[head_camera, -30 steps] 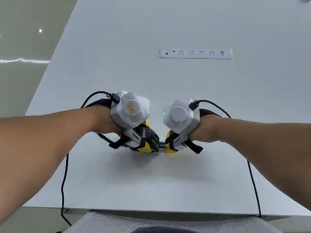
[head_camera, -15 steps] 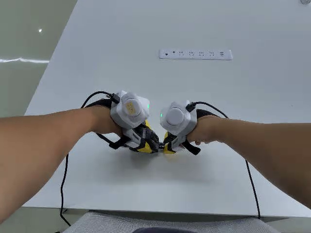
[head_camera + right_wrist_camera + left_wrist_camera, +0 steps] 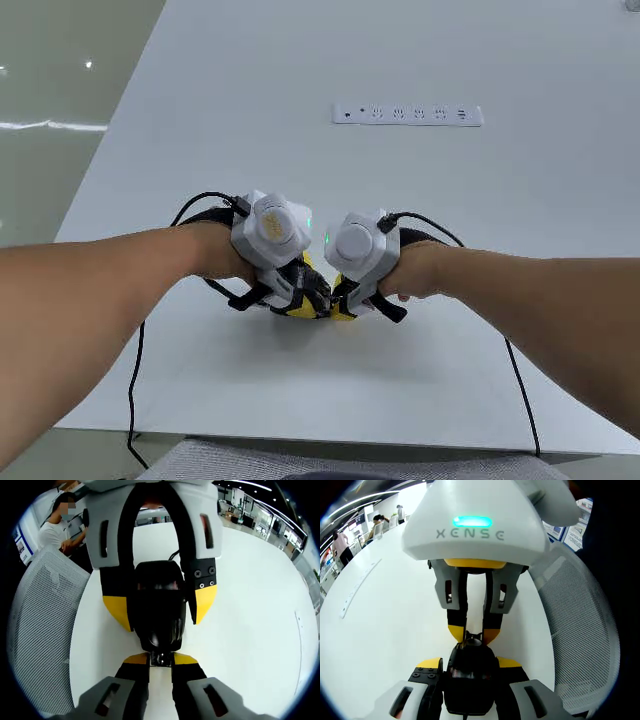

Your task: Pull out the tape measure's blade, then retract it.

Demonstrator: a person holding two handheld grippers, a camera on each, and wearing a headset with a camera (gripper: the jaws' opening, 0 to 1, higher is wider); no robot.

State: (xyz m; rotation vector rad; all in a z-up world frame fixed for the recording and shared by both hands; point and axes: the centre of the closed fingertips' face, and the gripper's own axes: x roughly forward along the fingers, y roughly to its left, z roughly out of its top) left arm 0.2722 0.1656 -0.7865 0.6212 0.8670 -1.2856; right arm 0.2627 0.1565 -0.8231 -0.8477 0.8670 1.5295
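A black tape measure point(image 3: 470, 682) sits between the jaws of my left gripper point(image 3: 470, 665), which is shut on its case. From the opposite side my right gripper point(image 3: 160, 659) is shut on the blade's end hook point(image 3: 161, 656), right at the mouth of the case point(image 3: 157, 607). Almost no blade shows between the two. In the head view the left gripper point(image 3: 305, 293) and right gripper point(image 3: 340, 298) meet nose to nose just above the white table point(image 3: 450, 190), near its front edge, with the tape measure point(image 3: 320, 290) between them.
A white power strip point(image 3: 407, 114) lies farther back on the table. Black cables point(image 3: 133, 370) trail off the front edge on both sides. A grey mesh chair point(image 3: 580, 630) stands close at the front. A person point(image 3: 55, 525) stands in the background.
My right gripper has moved left toward the left gripper, closing the small gap between them. The left gripper has stayed in place with the case.
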